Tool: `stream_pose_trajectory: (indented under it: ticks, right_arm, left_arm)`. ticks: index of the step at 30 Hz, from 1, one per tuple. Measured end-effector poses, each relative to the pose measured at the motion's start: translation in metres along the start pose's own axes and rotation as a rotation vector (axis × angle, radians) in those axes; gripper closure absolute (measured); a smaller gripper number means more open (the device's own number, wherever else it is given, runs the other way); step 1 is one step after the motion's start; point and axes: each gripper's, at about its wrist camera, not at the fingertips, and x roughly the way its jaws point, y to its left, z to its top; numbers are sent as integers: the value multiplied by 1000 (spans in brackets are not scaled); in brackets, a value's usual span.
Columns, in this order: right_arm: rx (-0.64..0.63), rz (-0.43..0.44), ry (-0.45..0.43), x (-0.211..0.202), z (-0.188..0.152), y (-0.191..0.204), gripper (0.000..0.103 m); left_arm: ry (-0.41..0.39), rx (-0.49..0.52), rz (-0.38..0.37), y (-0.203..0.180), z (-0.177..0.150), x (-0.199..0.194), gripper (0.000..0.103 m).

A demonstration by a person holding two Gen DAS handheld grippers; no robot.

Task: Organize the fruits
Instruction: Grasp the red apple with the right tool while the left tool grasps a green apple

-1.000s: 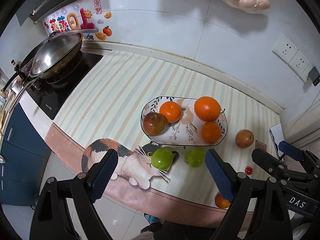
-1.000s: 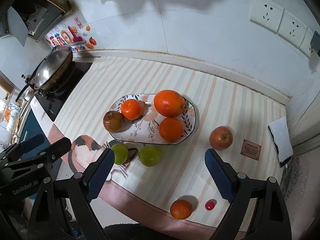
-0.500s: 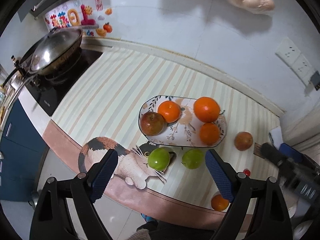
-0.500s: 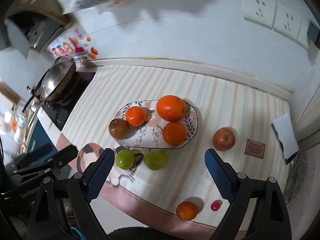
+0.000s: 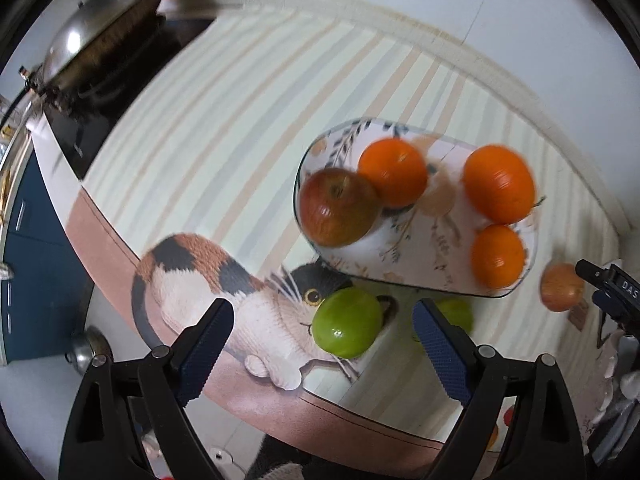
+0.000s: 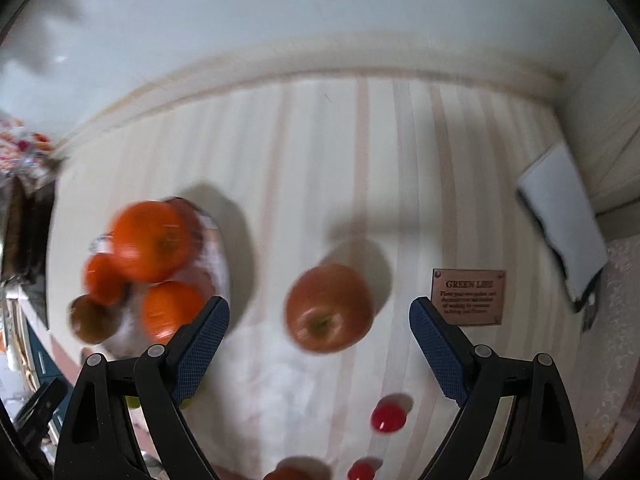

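An oval floral plate (image 5: 424,268) holds a red apple (image 5: 338,206) and three oranges (image 5: 394,172). Two green apples lie in front of it; one green apple (image 5: 346,322) sits between the fingers of my open, empty left gripper (image 5: 323,334), the other (image 5: 460,312) is partly behind the right finger. In the right wrist view a loose red apple (image 6: 329,307) lies on the striped mat between the fingers of my open, empty right gripper (image 6: 319,334). The plate (image 6: 218,252) is at its left.
A wok (image 5: 96,60) sits on the stove at far left. Two small red tomatoes (image 6: 388,418) and an orange (image 6: 288,474) lie near the front edge. A brown card (image 6: 468,297) and a white notebook (image 6: 564,220) lie at right.
Both grippers have dropped closer to the counter. The left one now frames the green apple; the right one swung right and now frames the loose red apple. Both stay open.
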Motion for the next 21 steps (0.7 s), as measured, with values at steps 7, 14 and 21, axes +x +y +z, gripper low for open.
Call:
stream_pose_trajectory:
  ticks: [7,14,21]
  right_arm:
    - [6,21,57,43,-5,-4,34]
    - [-94,48,113,45,-41,27,35]
    - [-115,44,132,53,-95,52,35]
  left_arm:
    - [104,4,29,5,-9,39,11]
    - [189,85,-22,-11,-9,78,11]
    - [158,140,-48,-23,-13,90,48]
